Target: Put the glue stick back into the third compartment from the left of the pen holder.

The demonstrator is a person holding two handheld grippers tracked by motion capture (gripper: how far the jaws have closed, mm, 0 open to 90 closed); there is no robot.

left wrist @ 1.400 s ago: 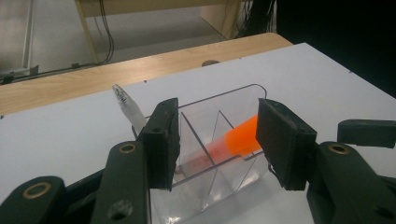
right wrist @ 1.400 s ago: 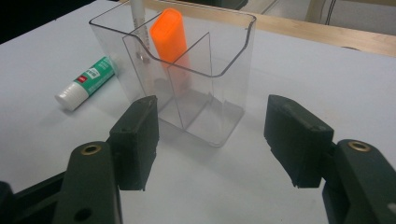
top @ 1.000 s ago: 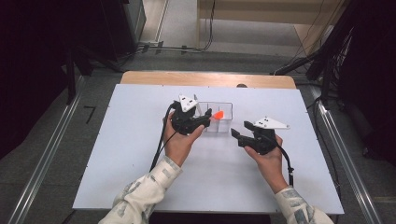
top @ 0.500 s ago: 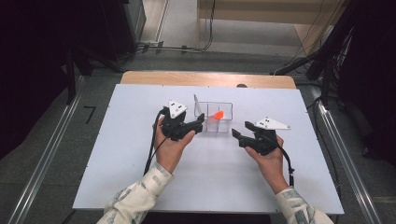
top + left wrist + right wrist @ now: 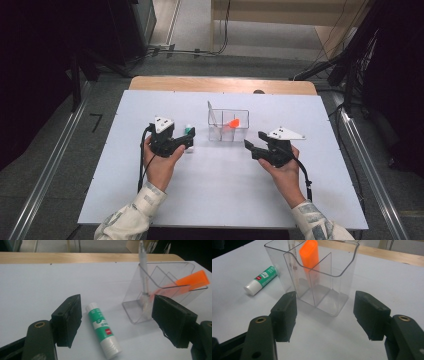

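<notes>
Nearest you, your two hands rest on the white table top, each holding a black two-jaw gripper. Take the clear plastic divided organiser box as the landmark. Your left gripper sits to the left of that box, and its jaws have just been opening; they now stand wide, one on each side of a white glue stick with a green label, and neither pad touches it. That glue stick lies flat on the table, just left of the box, with its white cap end pointing towards you in the left gripper view. Your right gripper waits just to the front right of the box, jaws wide and empty, aimed at its front wall. Inside the box, an orange flat-sided marker leans in a rear compartment, and a slim silver pen stands upright in another. Judging from this, two items are already sorted into the box, and the glue stick appears to be the remaining piece: you have yet to grip it, lift it and place it in a free compartment.
</notes>
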